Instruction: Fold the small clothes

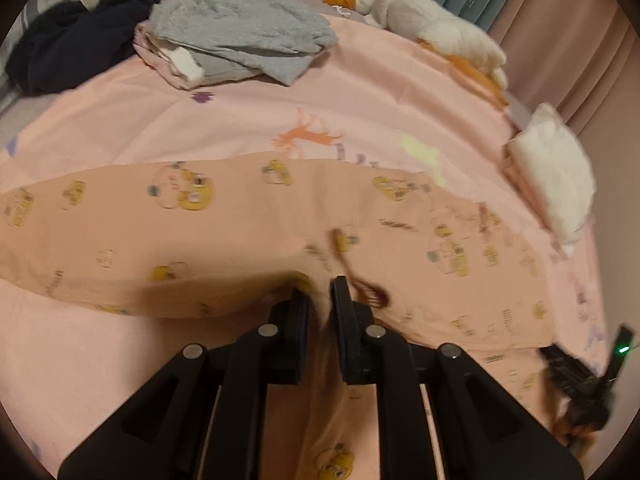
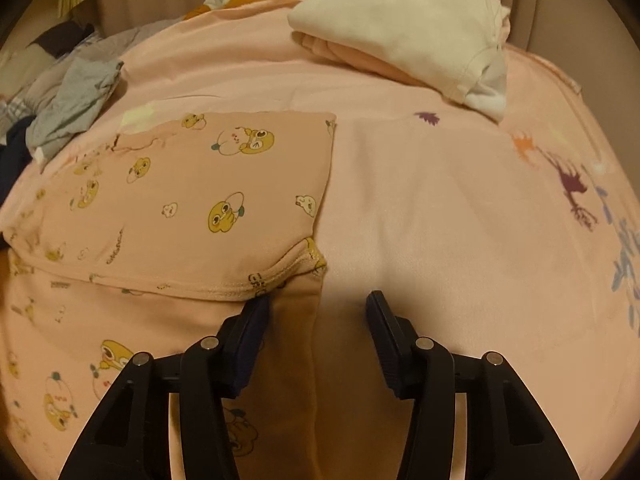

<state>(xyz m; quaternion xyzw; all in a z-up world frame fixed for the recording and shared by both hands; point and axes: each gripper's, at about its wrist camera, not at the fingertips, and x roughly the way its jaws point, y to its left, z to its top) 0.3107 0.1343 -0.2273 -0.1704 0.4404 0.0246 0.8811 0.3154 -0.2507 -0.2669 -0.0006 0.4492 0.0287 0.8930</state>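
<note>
A peach garment (image 1: 240, 220) printed with yellow cartoon figures lies spread across the pink bedsheet (image 1: 200, 120). My left gripper (image 1: 320, 292) is shut on a bunched fold of it, and the cloth runs down between the pads. In the right wrist view the same garment (image 2: 192, 200) lies folded over, its stitched hem just ahead of the left finger. My right gripper (image 2: 316, 302) stands open over the garment's right edge and the bare sheet (image 2: 440, 220), holding nothing.
A grey garment (image 1: 248, 28) and a dark navy one (image 1: 76, 36) lie heaped at the back left. A white plush pile (image 1: 436, 28) sits at the back. A folded white and pink stack (image 2: 404, 28) rests at the right. The other gripper's black housing (image 1: 576, 372) shows lower right.
</note>
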